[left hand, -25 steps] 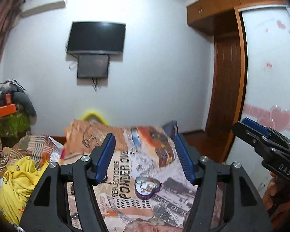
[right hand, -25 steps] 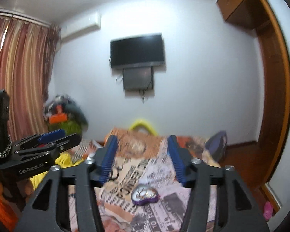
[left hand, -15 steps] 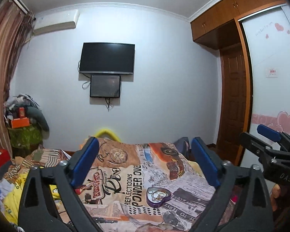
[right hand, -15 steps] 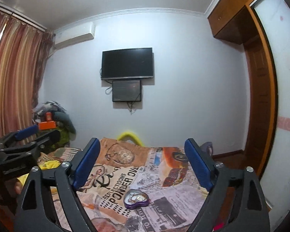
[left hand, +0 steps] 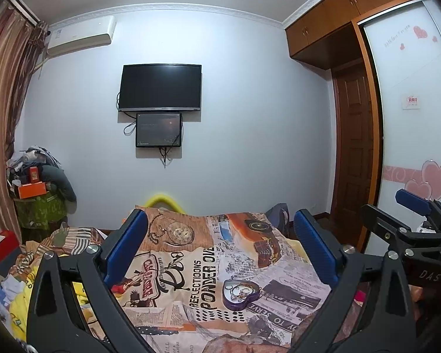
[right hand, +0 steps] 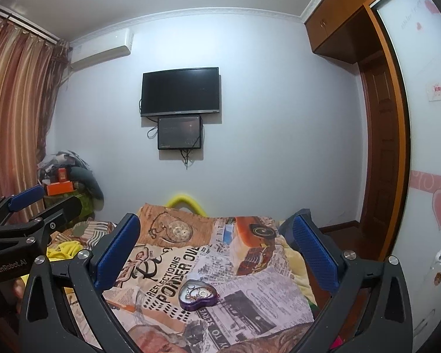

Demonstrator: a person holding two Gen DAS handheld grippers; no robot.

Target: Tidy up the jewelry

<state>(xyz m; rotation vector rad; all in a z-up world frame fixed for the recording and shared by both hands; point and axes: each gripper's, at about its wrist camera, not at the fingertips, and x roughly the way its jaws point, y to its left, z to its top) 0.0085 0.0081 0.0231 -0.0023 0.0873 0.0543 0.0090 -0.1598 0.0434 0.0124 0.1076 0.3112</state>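
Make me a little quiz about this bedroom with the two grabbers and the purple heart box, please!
1. True or false: the purple heart box lies on the printed bedspread with its top off.
2. What does the left gripper hold between its fingers? A) a necklace B) nothing C) the box
3. Fill in: in the right wrist view, the right gripper has blue pads on its ____.

Key
1. True; small shiny jewelry pieces show inside it.
2. B; its fingers stand wide apart above the bed. The right gripper's jaws are opening, with nothing between them either.
3. fingers
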